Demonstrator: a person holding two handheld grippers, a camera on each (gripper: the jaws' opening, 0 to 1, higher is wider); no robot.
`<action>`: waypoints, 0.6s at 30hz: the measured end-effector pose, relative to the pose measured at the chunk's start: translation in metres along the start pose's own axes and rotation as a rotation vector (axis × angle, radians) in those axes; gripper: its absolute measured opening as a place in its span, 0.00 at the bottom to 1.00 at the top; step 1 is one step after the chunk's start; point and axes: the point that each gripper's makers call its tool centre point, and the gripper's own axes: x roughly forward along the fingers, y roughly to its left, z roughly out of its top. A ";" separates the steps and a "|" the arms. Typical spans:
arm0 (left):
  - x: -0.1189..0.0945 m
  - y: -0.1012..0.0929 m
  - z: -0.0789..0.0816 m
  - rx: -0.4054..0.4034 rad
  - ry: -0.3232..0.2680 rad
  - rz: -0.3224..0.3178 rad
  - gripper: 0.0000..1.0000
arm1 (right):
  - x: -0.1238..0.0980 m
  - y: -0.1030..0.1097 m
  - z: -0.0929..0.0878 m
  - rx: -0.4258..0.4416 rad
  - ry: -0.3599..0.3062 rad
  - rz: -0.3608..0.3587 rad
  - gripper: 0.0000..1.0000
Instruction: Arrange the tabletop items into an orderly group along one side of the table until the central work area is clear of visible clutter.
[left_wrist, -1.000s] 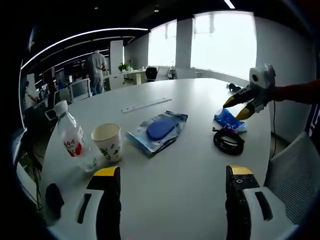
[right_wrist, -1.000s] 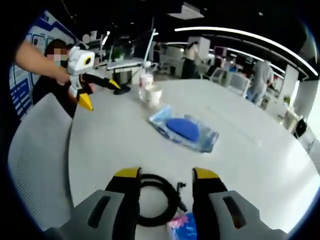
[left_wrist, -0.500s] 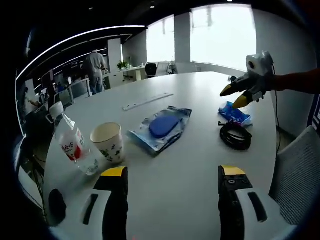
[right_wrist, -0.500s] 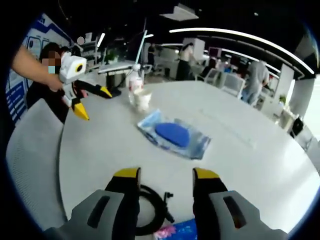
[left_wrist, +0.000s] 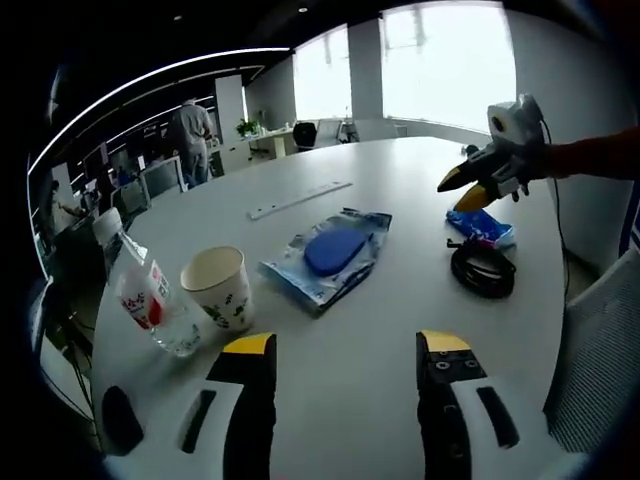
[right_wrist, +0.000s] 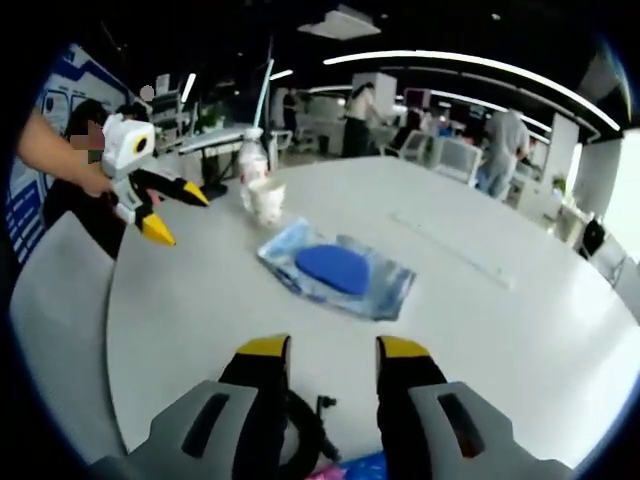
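Observation:
A blue pouch in a clear bag (left_wrist: 330, 252) (right_wrist: 335, 270) lies mid-table. Left of it in the left gripper view stand a paper cup (left_wrist: 218, 287) and a water bottle (left_wrist: 140, 290); the right gripper view has this cup (right_wrist: 265, 200) and bottle (right_wrist: 252, 160) at the far side. A black cable coil (left_wrist: 483, 268) (right_wrist: 300, 440) and a blue packet (left_wrist: 482, 227) (right_wrist: 360, 468) lie under my right gripper (left_wrist: 458, 190) (right_wrist: 332, 348), which hovers open above them. My left gripper (left_wrist: 346, 345) (right_wrist: 178, 213) is open over bare table, holding nothing.
A long pale ruler strip (left_wrist: 300, 199) (right_wrist: 450, 248) lies past the pouch. A small black object (left_wrist: 118, 420) sits at the table edge by the bottle. A grey mesh chair (right_wrist: 50, 330) stands at the table's side. People stand among desks far behind.
Both cameras have shifted. My left jaws have narrowed noticeably, the right jaws slightly. The right gripper has drawn back, so the cable coil sits lower in its view. The table items have not moved.

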 end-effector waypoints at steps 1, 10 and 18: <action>0.001 0.001 0.000 -0.001 0.002 0.001 0.51 | 0.000 0.000 0.000 0.002 0.001 0.000 0.30; 0.008 0.003 -0.002 -0.002 0.008 0.001 0.44 | 0.008 -0.003 0.001 0.008 0.008 -0.010 0.28; 0.016 0.004 0.000 -0.006 0.002 0.004 0.37 | 0.014 -0.009 0.002 0.025 0.009 -0.024 0.26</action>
